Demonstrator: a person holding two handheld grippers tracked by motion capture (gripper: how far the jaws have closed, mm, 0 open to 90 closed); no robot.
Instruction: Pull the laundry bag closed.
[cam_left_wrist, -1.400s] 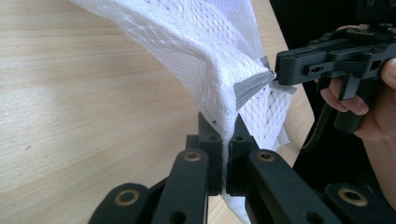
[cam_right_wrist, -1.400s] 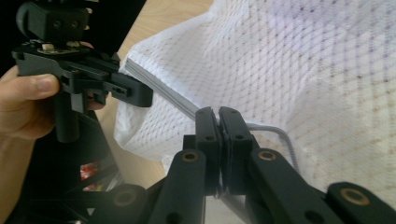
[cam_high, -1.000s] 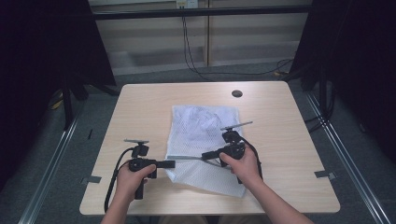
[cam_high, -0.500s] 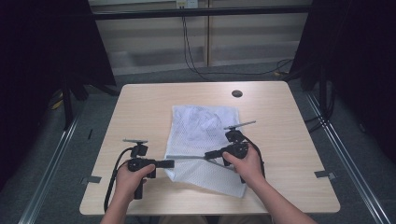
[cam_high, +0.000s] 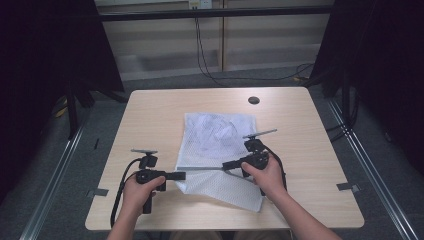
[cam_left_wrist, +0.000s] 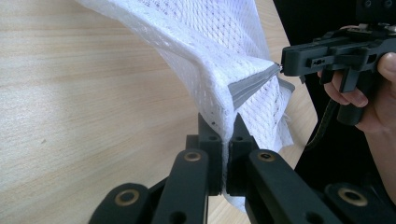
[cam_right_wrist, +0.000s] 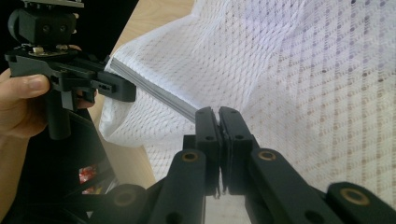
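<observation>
Pinching the white mesh laundry bag (cam_high: 217, 150) at its left edge with the left tool (cam_high: 181, 175), jaws clamped tight on the fabric. Gripping the grey zipper strip (cam_high: 202, 169) with the right tool (cam_high: 226, 165), likewise closed, pulled taut between both. Lying flat mid-table (cam_high: 150, 115), near edge lifted.

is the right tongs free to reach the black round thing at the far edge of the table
Probably not as things stand: the right tongs are shut on the mesh laundry bag's grey zipper strip. The bare table towards the black disc is otherwise unobstructed.
</observation>
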